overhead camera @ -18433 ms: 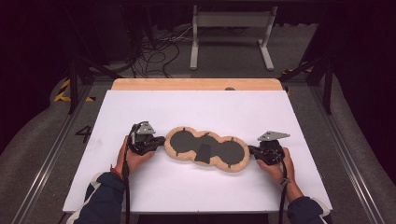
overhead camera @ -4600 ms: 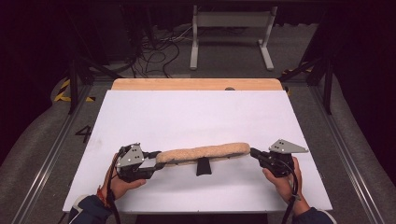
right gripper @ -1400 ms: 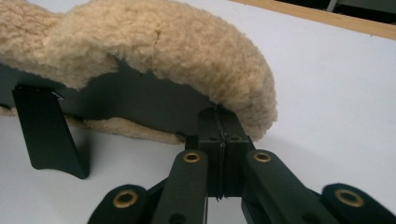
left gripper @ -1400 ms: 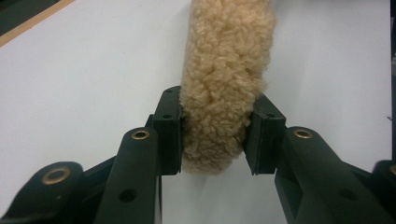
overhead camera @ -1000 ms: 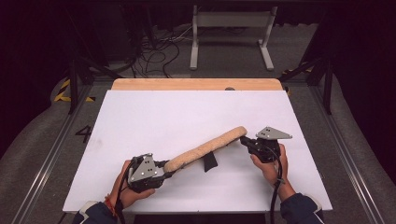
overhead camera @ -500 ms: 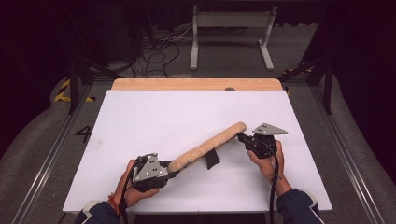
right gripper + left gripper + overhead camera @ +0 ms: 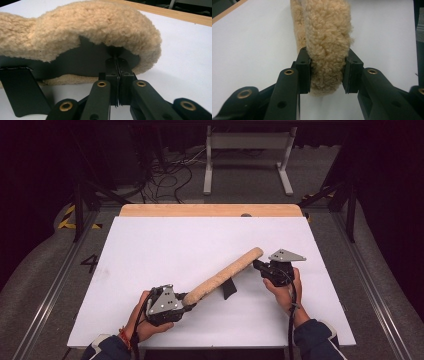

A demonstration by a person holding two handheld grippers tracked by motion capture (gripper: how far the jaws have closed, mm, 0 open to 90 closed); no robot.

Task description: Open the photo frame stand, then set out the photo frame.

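**A:** Looking at the fleece cover first — it's folded into a long tan roll and held up between both claws, over the near half of the white table. Where's each claw on it?

**B:** Left gripper has the near-left end. In the left gripper view its jaws are clenched on the fleece from both sides, pads pressed into the pile. Right gripper sits at the far-right end, and in the right gripper view its jaws are pressed together on the thin dark lining just under the fluffy edge.

**A:** Which way does it run?

**B:** Long axis is diagonal — low at the near left, climbing toward the far right, ending near the table's middle. A dark strap hangs off its underside about halfway along, reaching down toward the tabletop; can't tell if it touches.

**A:** Room around it?

**B:** Plenty. Far half of the white surface is bare right up to the wooden strip along the back edge. The left hand is close to the near edge, the right hand well in from the right edge. Beyond the table it's dark floor with cables and a white stand.
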